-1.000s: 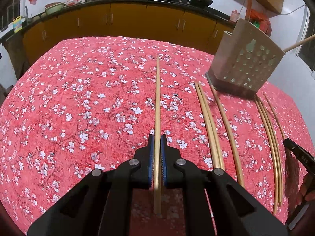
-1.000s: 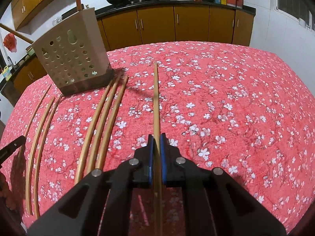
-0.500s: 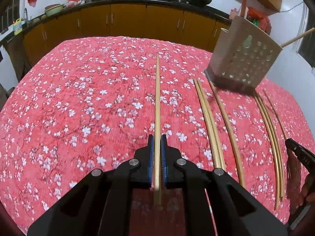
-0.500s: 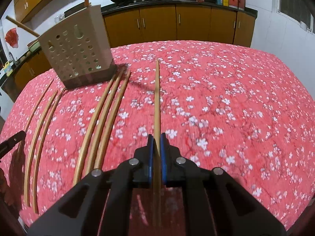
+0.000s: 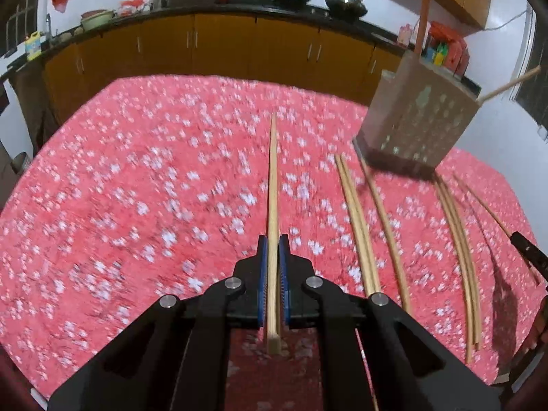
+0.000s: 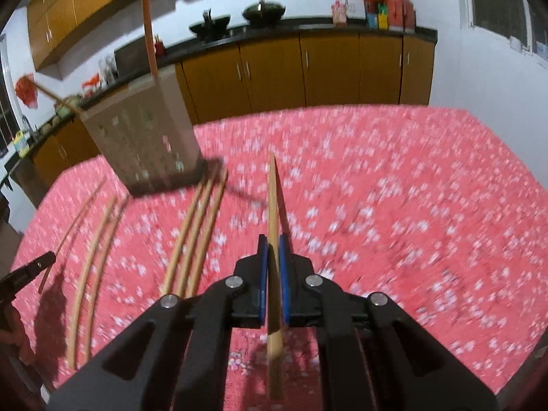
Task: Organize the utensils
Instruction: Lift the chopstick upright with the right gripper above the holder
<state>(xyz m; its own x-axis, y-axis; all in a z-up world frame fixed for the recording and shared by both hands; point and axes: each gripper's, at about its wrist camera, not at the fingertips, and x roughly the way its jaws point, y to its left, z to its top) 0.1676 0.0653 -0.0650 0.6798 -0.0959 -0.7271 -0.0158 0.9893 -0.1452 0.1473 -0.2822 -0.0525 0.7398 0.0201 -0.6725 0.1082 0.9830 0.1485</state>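
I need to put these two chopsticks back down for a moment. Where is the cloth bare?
Bare: the cloth left of the left gripper, and right of the right gripper. Crowded: between them, loose chopsticks in front of the holder.

You have a red floral cloth (image 5: 137, 205) covering the table; behind it runs a row of orange cabinets (image 5: 222, 48) under a dark counter (image 6: 308, 25); two woks (image 6: 263, 10) sit on that counter; red packets (image 6: 387, 3) stand at its end; a yellow bottle (image 5: 32, 45) sits far left.
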